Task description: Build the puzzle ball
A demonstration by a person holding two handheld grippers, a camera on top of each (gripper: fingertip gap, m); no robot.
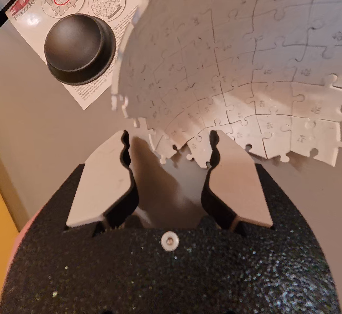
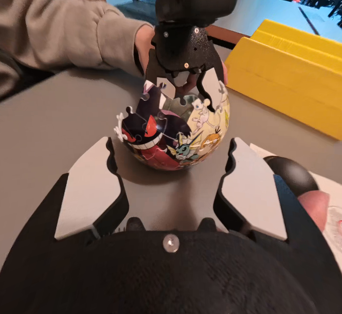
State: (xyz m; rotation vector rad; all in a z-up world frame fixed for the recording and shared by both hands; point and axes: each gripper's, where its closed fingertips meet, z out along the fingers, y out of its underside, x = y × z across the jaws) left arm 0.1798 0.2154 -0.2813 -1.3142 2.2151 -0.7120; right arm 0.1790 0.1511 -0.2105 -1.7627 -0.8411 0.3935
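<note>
Shell point(image 2: 174, 134) of thin interlocked pieces, sitting mid-table at my right claw's point(image 2: 170, 155) twelve o'clock, looks light and easily popped apart, so with both claws spread empty, left one point(image 1: 169, 145) at its jagged rim, I'd pinch the rim gently.
</note>
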